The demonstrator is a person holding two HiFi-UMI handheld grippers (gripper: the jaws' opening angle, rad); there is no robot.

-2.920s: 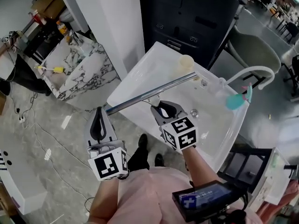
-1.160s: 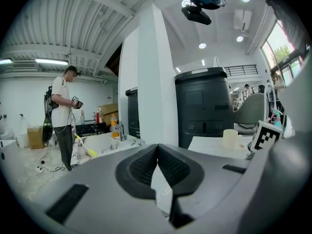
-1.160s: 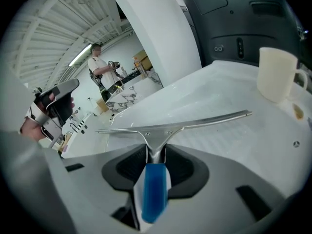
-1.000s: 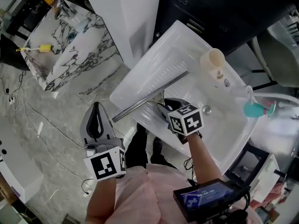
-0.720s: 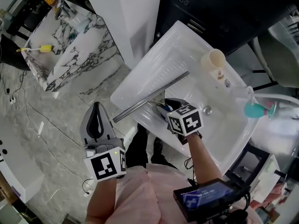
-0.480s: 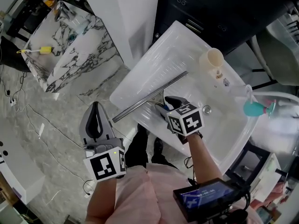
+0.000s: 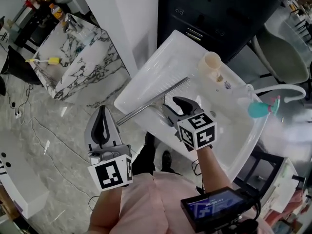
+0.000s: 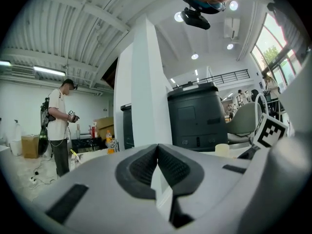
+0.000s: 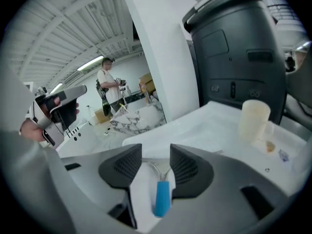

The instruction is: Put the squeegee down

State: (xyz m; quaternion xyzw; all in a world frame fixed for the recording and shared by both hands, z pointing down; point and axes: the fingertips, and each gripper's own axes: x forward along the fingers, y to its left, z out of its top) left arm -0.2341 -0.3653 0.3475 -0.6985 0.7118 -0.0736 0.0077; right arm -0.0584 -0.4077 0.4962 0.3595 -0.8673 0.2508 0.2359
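The squeegee (image 7: 153,100), a long metal blade with a blue handle (image 9: 162,198), lies flat on the white sink top (image 7: 161,52), its left end reaching past the sink's front edge. My right gripper (image 7: 174,105) hovers just above the handle end. Its jaws are closing slightly but stand apart, and the pads (image 9: 126,167) press on nothing; in the right gripper view (image 9: 156,160) the handle shows below the gap. My left gripper (image 7: 102,112) is held over the floor left of the sink, shut and empty, its pads meeting in the left gripper view (image 8: 157,147).
A cream cup (image 7: 210,65) stands at the sink's back, with a teal item (image 7: 258,110) and a curved white faucet (image 7: 273,87) to the right. A black cabinet (image 7: 219,13) is behind, a marble counter (image 7: 78,57) to the left. A person (image 8: 61,126) stands far off.
My right gripper has let go of the squeegee handle and lifted off it; the squeegee stays lying on the sink. My left gripper has risen a little.
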